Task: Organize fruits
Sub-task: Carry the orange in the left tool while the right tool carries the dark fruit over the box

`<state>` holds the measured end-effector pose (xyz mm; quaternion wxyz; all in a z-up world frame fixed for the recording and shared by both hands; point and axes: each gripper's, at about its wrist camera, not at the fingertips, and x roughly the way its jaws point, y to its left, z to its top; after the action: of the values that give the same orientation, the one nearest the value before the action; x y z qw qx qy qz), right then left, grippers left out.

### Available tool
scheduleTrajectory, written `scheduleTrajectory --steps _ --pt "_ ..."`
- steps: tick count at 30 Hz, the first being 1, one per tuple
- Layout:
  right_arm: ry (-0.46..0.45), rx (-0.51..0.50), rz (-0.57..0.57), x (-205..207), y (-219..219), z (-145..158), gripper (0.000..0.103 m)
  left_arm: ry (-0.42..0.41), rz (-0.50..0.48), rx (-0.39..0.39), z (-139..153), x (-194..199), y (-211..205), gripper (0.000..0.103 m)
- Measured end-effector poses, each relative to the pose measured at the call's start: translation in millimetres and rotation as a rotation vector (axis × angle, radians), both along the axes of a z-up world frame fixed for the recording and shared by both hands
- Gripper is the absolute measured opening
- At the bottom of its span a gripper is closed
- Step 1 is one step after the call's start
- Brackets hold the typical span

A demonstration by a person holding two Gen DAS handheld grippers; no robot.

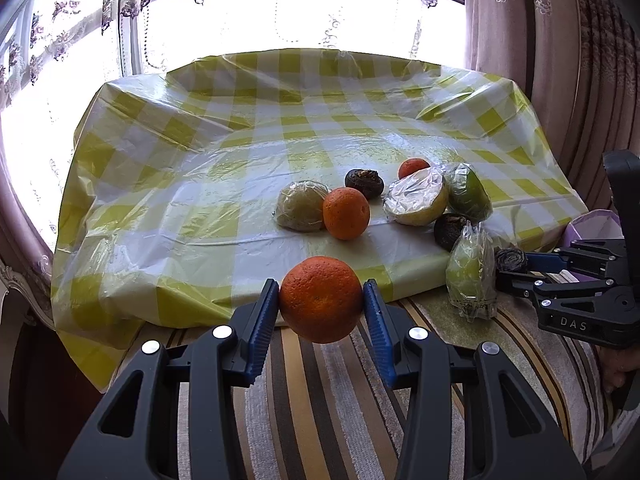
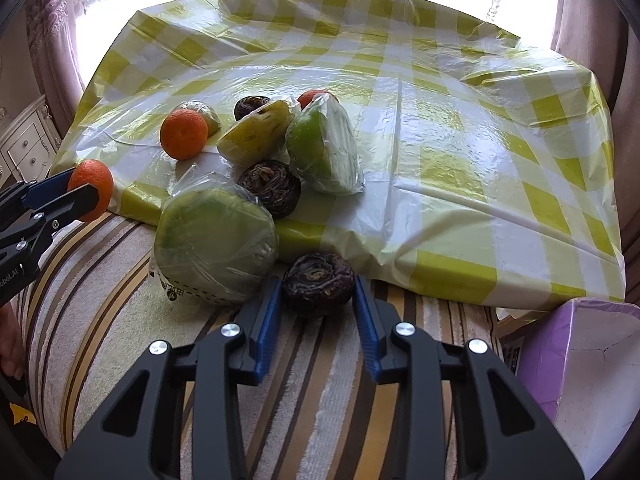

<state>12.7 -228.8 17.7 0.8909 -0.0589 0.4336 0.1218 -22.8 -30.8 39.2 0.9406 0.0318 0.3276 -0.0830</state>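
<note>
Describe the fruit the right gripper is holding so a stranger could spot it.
Start at the yellow-and-white checked plastic tablecloth, then drop to its near edge above the striped rug. There the right gripper clamps a dark brown wrinkled round fruit, unwrapped, unlike the plastic-wrapped green fruit beside it.

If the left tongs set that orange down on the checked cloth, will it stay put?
Probably not without care. The orange in the left tongs is round, so it may roll. The checked cloth looks glossy and wrinkled, likely offering little grip; a crease might stop it.
</note>
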Motion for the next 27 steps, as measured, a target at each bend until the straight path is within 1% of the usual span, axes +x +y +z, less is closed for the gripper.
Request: scheduleTrajectory --steps 6,12,18,22,24,27 --pt "-0.042 0.077 -0.057 -24.3 -31.7 24.7 0.035 -0.033 -0.056 -0.001 14.8 -3.2 -18.8 0.042" --pt "-0.078 0.139 -0.181 -58.8 -87.0 44.2 0.035 -0.048 -0.183 0.003 26.8 -5.7 -65.4 0.042" --pt "-0.083 0.126 -0.336 -87.9 -148.2 44.8 0.035 -0.053 -0.359 0.024 34.7 -13.1 -134.6 0.042" --pt "-0.080 0.076 -0.442 -101.4 -185.3 35.1 0.035 -0.070 -0.472 0.057 37.3 -19.2 -184.9 0.042" --pt "-0.068 0.077 -0.491 -107.5 -204.4 28.9 0.035 -0.083 -0.531 0.070 38.6 -23.8 -210.5 0.042" --pt "-0.056 0.041 -0.558 -115.0 -229.4 19.7 0.035 -0.088 -0.623 0.090 36.9 -29.5 -249.3 0.042"
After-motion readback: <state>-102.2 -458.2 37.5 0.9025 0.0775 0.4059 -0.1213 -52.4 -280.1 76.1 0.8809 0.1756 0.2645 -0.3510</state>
